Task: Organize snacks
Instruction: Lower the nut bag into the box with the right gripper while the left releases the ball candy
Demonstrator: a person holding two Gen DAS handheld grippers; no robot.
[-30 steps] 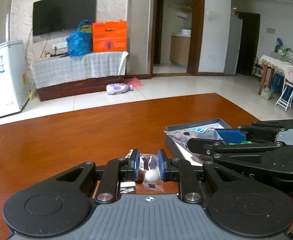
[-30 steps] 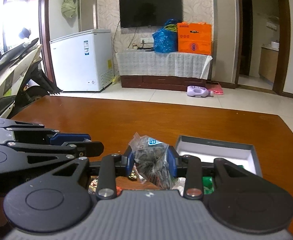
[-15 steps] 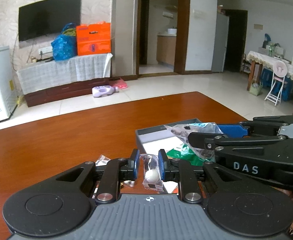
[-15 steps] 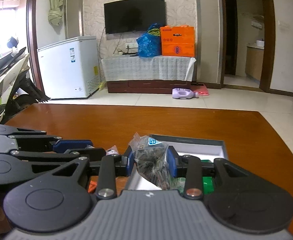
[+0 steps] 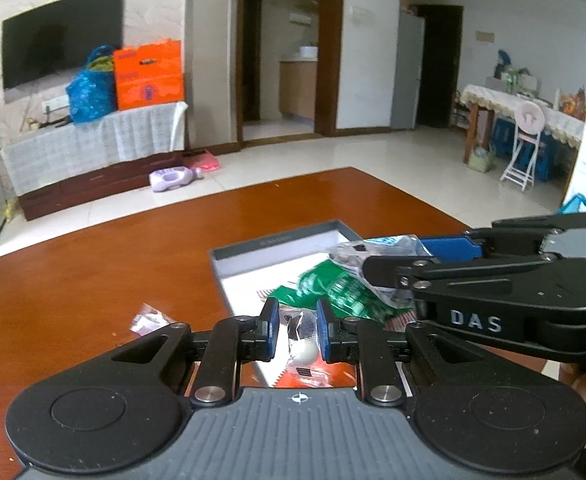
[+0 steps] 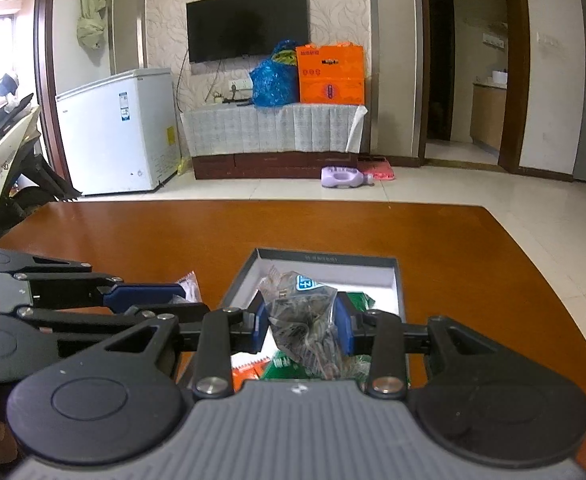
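Left wrist view: the left gripper [image 5: 297,330] has its jaws closed on a small clear packet [image 5: 301,346] with a white ball inside, just over the near edge of the grey box [image 5: 277,240]. It looks light and crinkly.

Right wrist view: the right gripper [image 6: 303,322] pinches a clear bag of dark snacks [image 6: 307,320] above the box [image 6: 325,258]; soft, best held mid-body. Glossy wooden worktop [image 6: 133,232], tiled living room.

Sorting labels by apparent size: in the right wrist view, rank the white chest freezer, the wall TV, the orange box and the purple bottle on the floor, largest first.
1. white chest freezer
2. wall TV
3. orange box
4. purple bottle

The freezer stands nearer the camera than the TV, so their order is unsure.
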